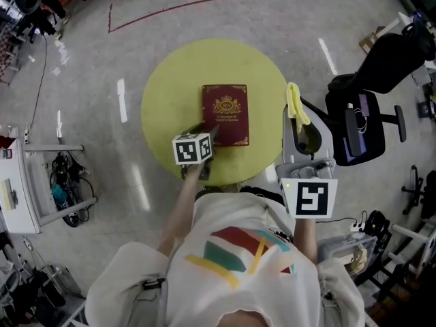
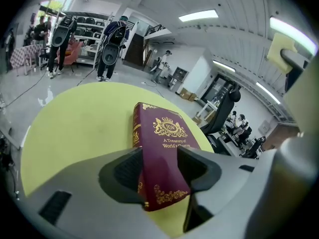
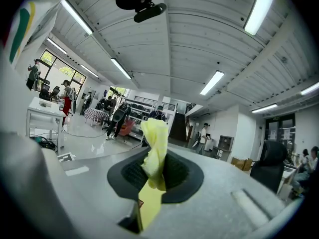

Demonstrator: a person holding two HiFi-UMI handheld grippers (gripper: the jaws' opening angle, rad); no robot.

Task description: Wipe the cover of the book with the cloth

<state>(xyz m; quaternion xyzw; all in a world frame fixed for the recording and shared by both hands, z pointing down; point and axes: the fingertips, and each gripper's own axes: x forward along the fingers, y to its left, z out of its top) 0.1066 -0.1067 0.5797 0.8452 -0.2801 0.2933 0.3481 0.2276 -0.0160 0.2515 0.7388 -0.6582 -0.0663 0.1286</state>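
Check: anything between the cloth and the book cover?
Nothing visible. The book's cover is bare except its near corner, clamped by the left gripper. The right gripper holds the cloth beside the table's right edge.

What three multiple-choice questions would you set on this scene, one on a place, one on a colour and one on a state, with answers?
1. Where is the book?
A. on the round table
B. in a drawer
C. inside a bag

2. What colour is the cloth?
A. blue
B. yellow
C. white

3. What does the left gripper hold?
A. nothing
B. the cloth
C. the book's near edge

Answers:
1 A, the head view shows it on the yellow-green top.
2 B, it sticks up yellow between the right gripper's jaws.
3 C, its jaws press both sides of the book's edge.
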